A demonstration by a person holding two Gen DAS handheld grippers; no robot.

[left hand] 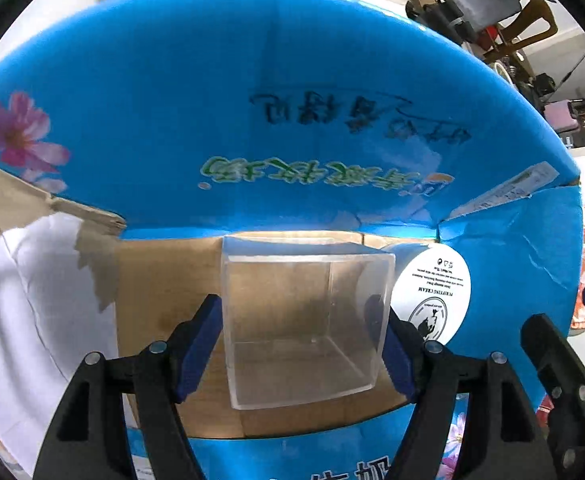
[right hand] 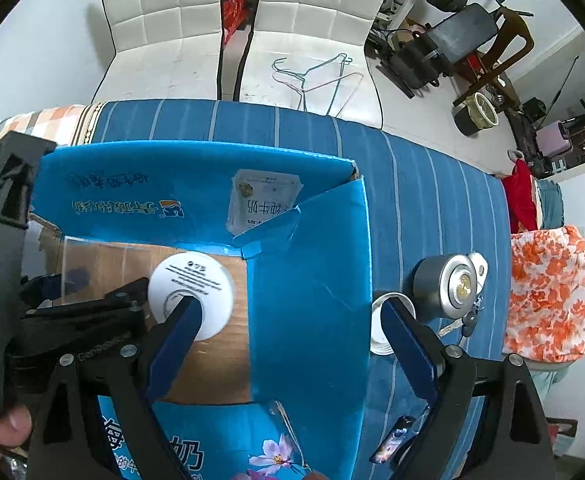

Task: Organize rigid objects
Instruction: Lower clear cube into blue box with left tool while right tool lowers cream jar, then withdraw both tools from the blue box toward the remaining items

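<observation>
Striped cloth (right hand: 432,208), metal cylinder (right hand: 446,286) only under right gripper (right hand: 288,324)

both pictures are bright with daylight. the round lens bends straight lines, and the corners go black. in the left wrist view the blue box flap (left hand: 292,100) curves like a bowl, with white shine on it near the label. the clear box (left hand: 304,328) is sharp, with a dark shadow under it. in the right wrist view the white jar (right hand: 190,296) looks a little smeared.
</observation>
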